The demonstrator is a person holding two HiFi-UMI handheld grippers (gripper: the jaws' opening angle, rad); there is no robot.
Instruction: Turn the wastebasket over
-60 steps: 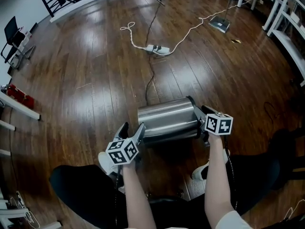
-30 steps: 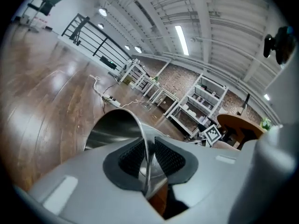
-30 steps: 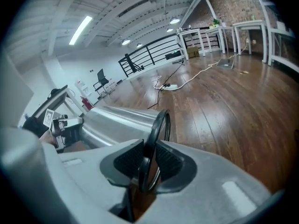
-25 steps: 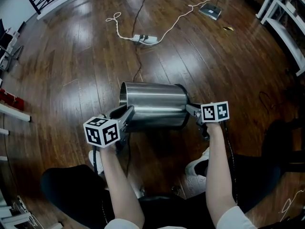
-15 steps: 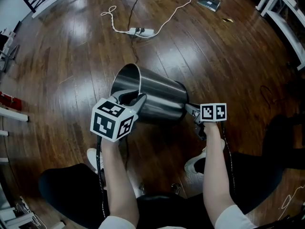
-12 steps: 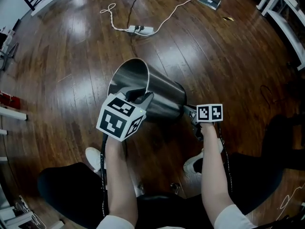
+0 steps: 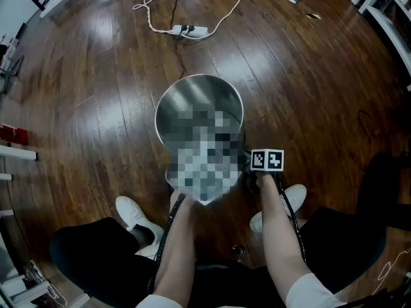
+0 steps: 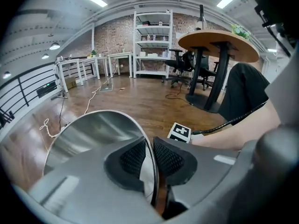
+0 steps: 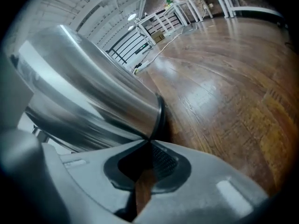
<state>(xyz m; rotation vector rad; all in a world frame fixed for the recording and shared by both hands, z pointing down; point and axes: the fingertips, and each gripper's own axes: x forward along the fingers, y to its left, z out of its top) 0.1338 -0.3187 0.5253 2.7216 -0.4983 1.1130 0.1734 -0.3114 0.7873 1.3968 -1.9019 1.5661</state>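
The steel wastebasket (image 7: pixel 192 101) stands nearly upright on the wood floor, its open mouth facing up. In the head view a mosaic patch covers my left gripper at the near rim. In the left gripper view my left gripper (image 8: pixel 149 143) is closing tight on the basket's thin rim (image 8: pixel 150 171), one pad inside and one outside the wall (image 8: pixel 88 134). My right gripper, marked by its cube (image 7: pixel 266 160), sits low at the basket's right side. Its jaws (image 9: pixel 149 144) have closed, tips meeting at the base edge of the basket (image 9: pixel 88 92), with only floor showing between the pads.
A white power strip (image 7: pixel 188 29) with white and black cables lies on the floor beyond the basket. The person's shoes (image 7: pixel 131 213) (image 7: pixel 282 204) are just behind it. White shelf legs (image 7: pixel 385 11) stand at the right. A round table (image 8: pixel 219 38) and chairs are farther off.
The basket has swung from lying on its side to standing mouth up. My left gripper rose and moved right with the rim. My right gripper sank beside the base and its jaws closed.
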